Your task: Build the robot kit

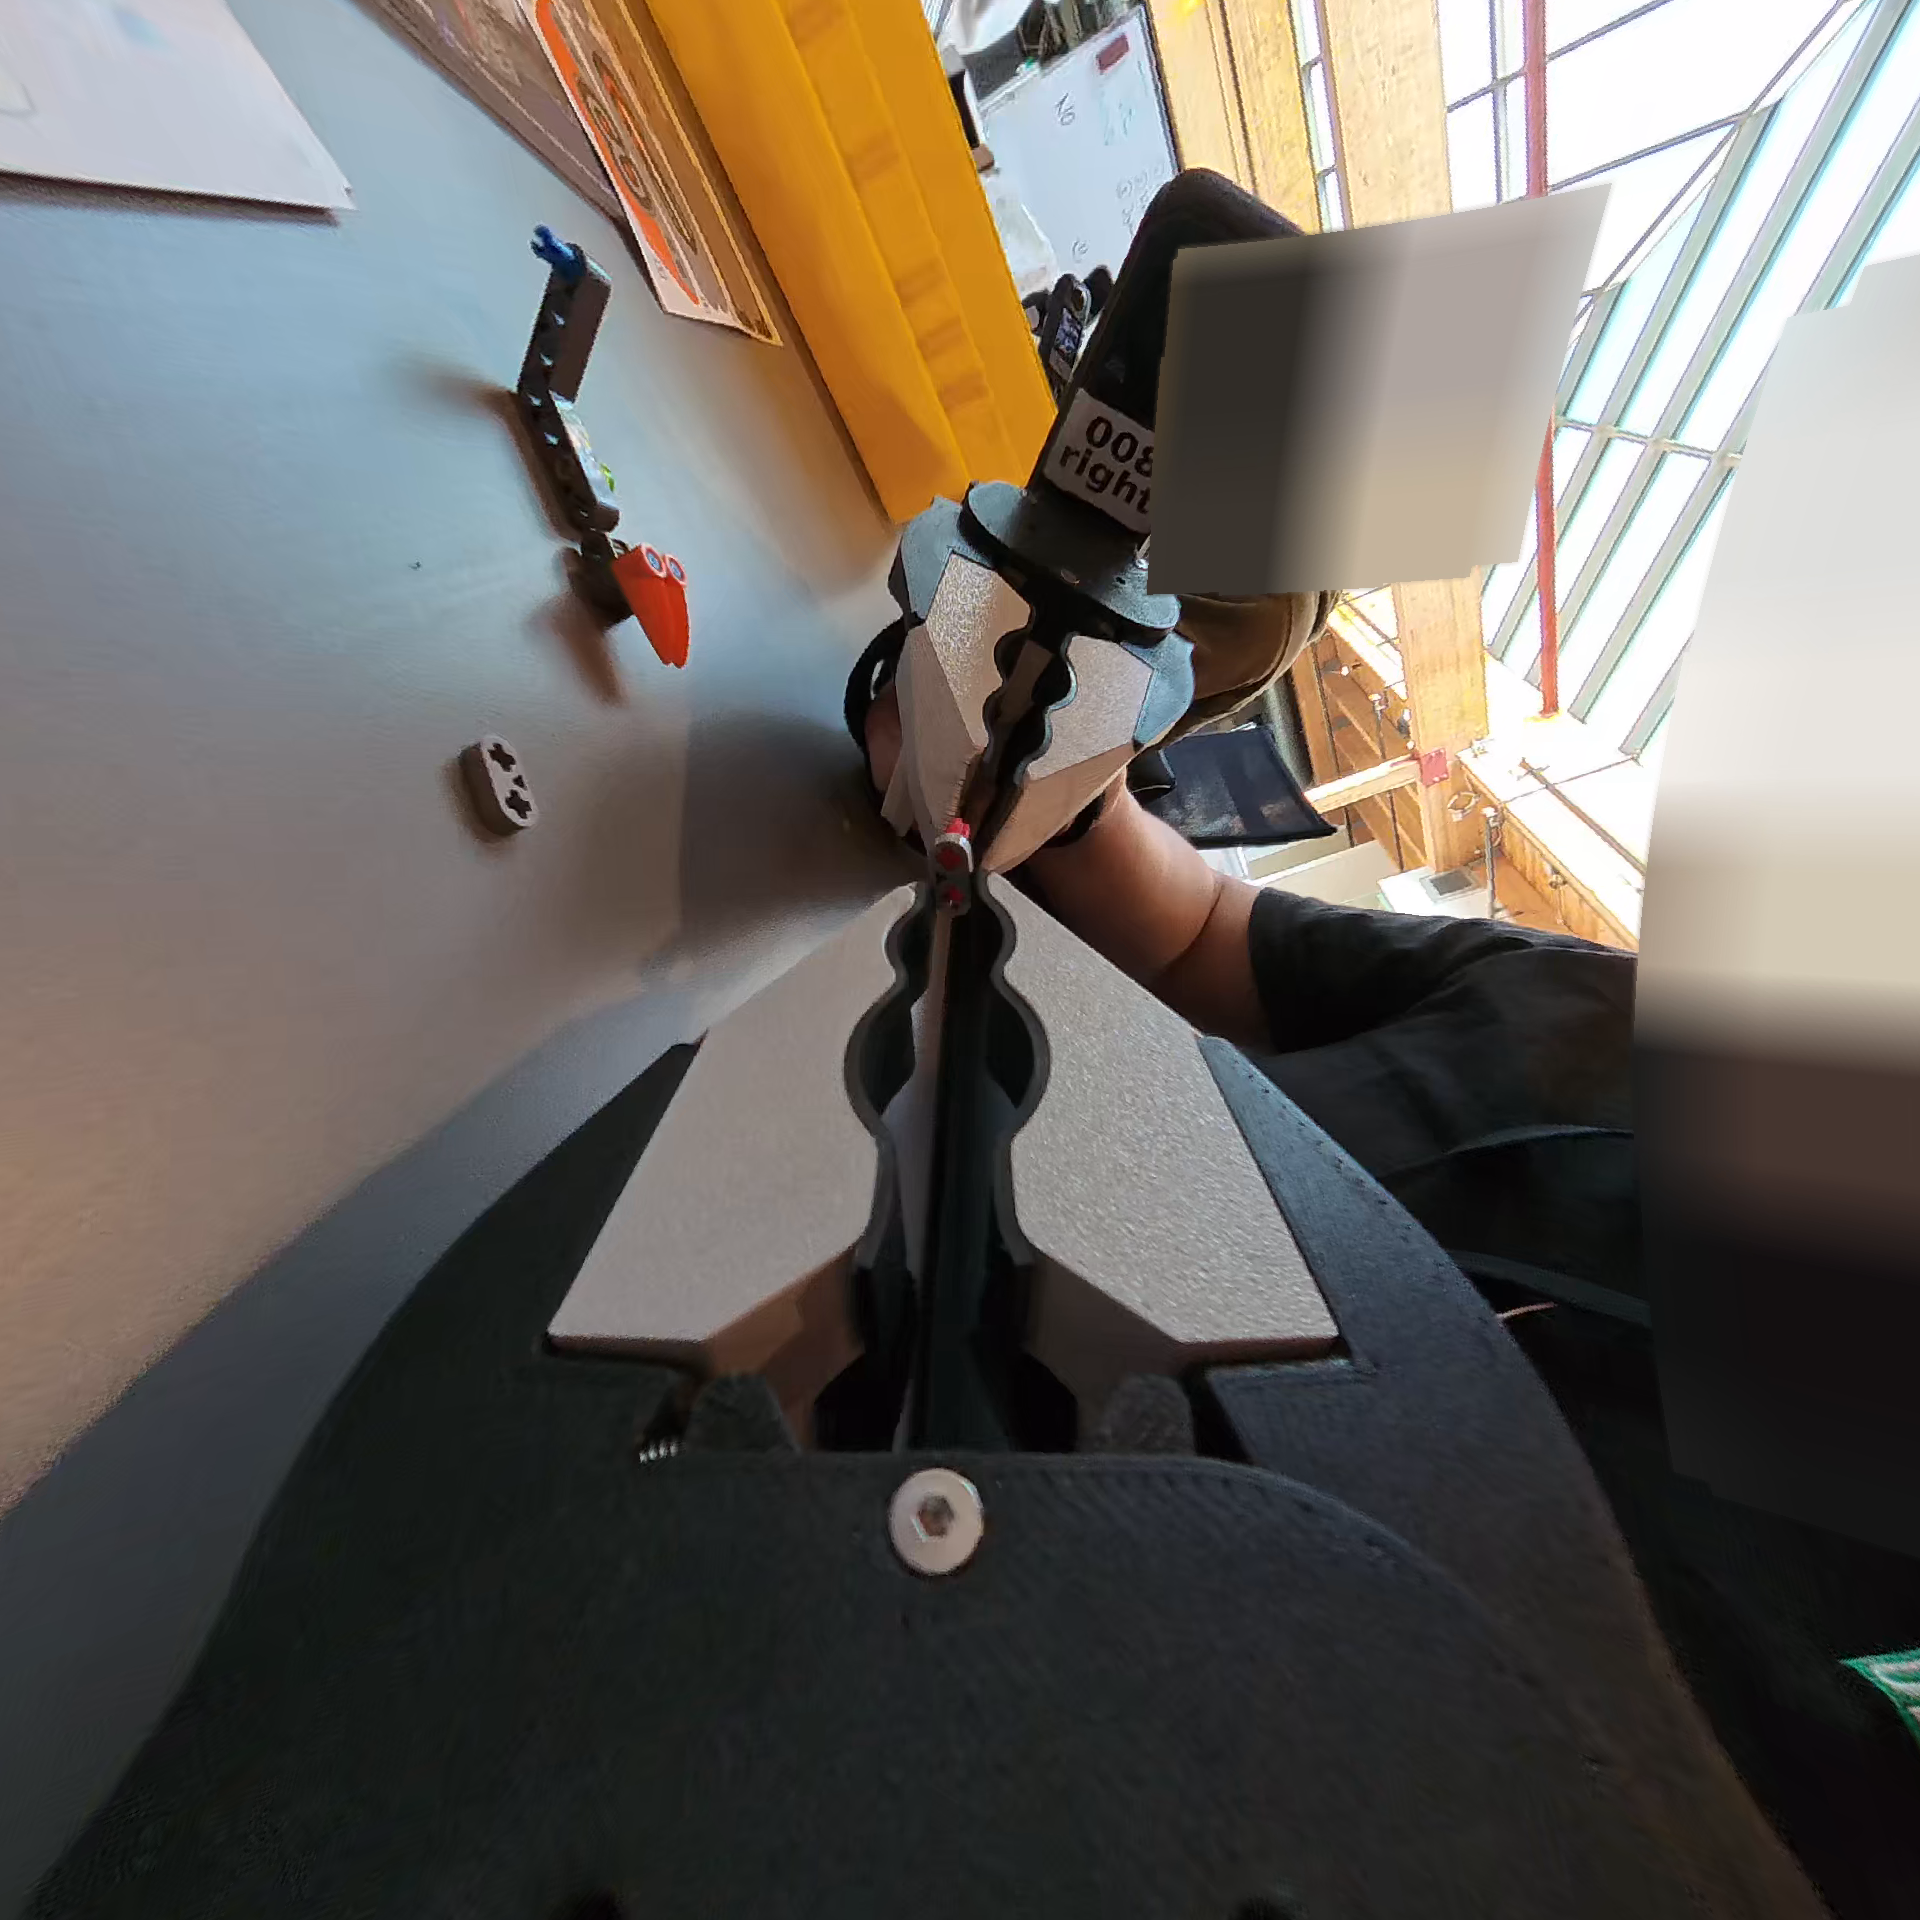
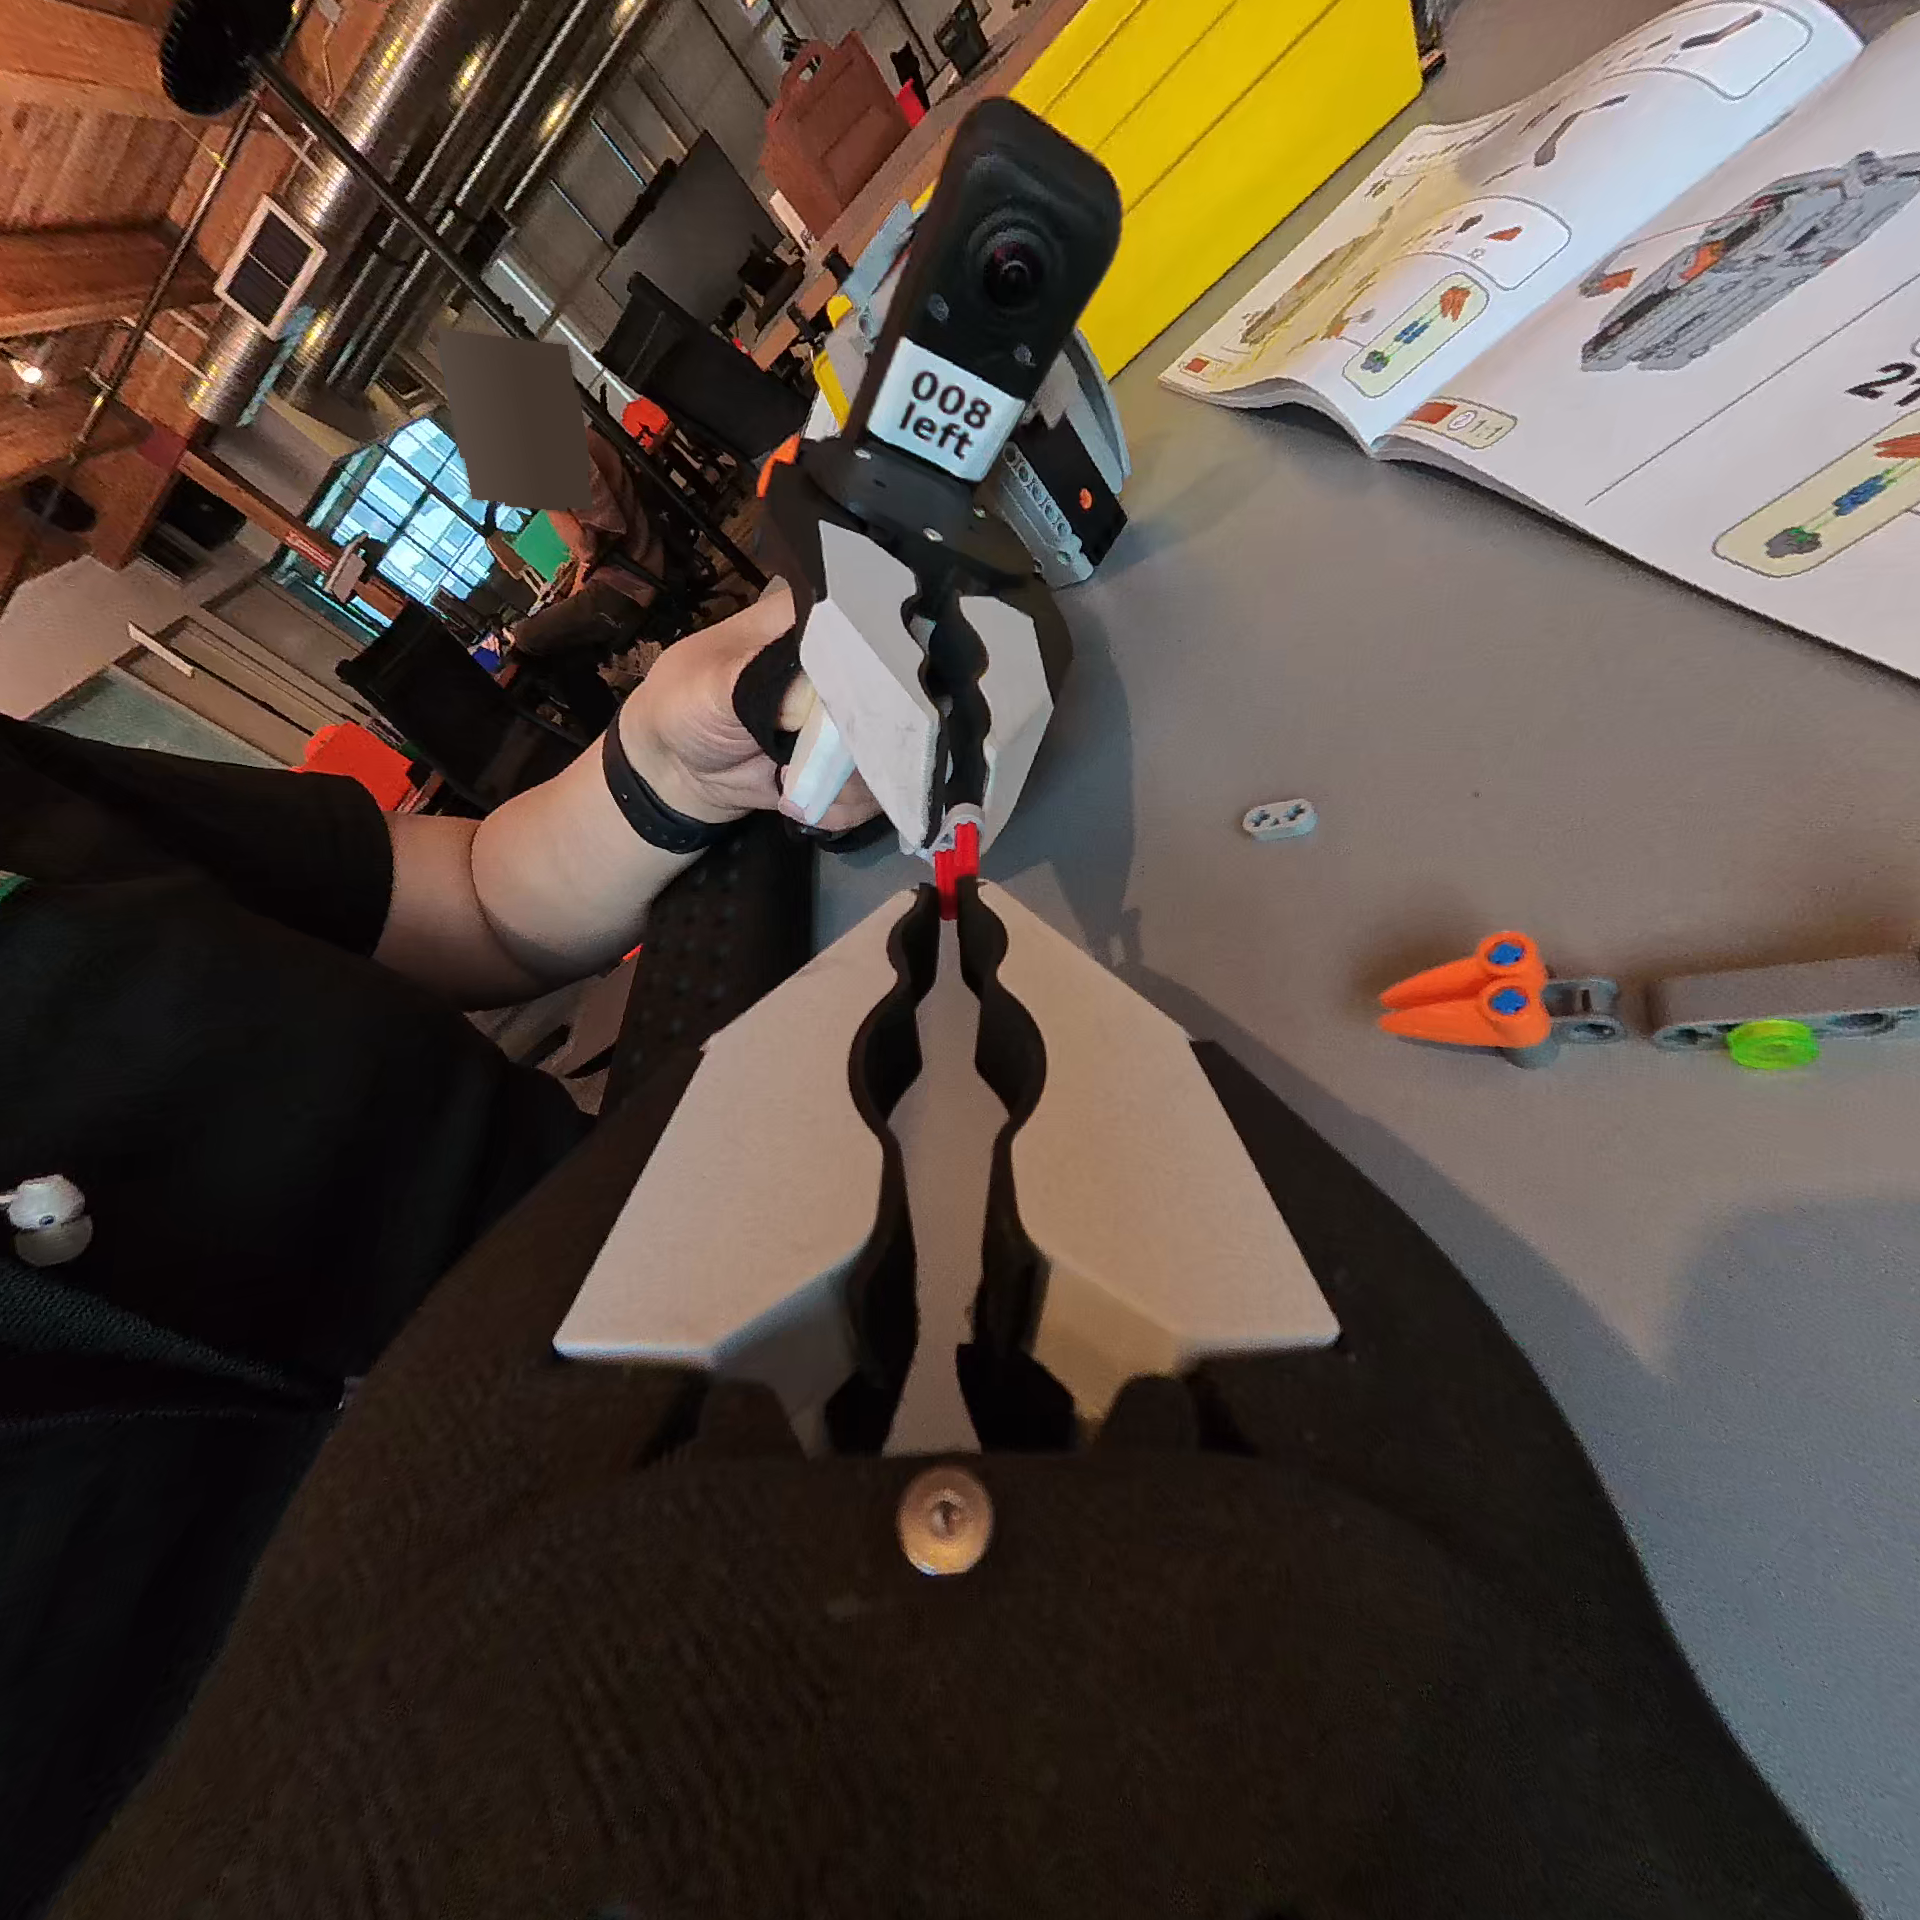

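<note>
My two grippers meet tip to tip above a grey table (image 2: pixel 1351 727). In the right wrist view my right gripper (image 2: pixel 948 900) is shut on a small red pin (image 2: pixel 948 873). Facing it, my left gripper (image 2: pixel 951 826) is shut on a small light grey connector (image 2: pixel 964 812), and the pin's far end touches it. In the left wrist view my left gripper (image 1: pixel 951 896) pinches the grey connector (image 1: pixel 952 871), which shows red in its holes. My right gripper (image 1: pixel 961 823) holds the red pin (image 1: pixel 956 831) against it. A hand holds each gripper.
A loose grey two-hole beam (image 2: pixel 1280 819) lies on the table. Farther right lies a small assembly with orange pointed parts (image 2: pixel 1465 1003) and a green disc (image 2: pixel 1771 1042). An open instruction booklet (image 2: pixel 1662 312), a yellow box (image 2: pixel 1226 156) and a part-built model (image 2: pixel 1070 509) are behind. My left and right fingertips are right by each other.
</note>
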Demonstrator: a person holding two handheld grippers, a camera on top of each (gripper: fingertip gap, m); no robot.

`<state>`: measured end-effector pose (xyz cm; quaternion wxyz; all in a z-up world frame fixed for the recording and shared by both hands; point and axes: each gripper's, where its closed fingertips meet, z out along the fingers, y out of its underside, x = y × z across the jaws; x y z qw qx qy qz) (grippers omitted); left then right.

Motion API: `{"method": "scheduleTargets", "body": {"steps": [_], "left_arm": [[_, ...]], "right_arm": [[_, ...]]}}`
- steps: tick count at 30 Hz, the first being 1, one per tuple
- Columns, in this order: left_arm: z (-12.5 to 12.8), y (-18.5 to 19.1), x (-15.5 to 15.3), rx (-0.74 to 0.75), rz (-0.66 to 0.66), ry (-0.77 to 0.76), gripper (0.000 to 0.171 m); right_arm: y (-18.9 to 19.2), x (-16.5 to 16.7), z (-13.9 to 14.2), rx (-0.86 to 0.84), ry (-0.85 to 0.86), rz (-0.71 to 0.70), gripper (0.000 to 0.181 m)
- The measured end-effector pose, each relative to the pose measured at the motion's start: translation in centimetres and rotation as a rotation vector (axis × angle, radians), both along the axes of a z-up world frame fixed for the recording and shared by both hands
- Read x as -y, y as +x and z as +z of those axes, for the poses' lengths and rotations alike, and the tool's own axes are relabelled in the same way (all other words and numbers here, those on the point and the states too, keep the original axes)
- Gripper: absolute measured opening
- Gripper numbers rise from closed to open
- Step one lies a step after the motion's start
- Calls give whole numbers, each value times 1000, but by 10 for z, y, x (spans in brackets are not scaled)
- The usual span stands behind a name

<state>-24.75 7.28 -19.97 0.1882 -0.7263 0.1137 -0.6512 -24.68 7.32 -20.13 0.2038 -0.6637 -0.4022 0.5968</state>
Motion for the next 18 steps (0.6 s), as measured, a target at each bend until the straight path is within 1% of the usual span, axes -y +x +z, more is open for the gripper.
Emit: {"method": "scheduleTargets", "body": {"steps": [5,18], "left_arm": [[-3,0,-2,24,5,-33,5],[-11,-1,-5,11,31,-62,5]], "right_arm": [[0,-2,-3,9,-8,-12,3],[-2,-6,-10,59,12,-55,3]]}}
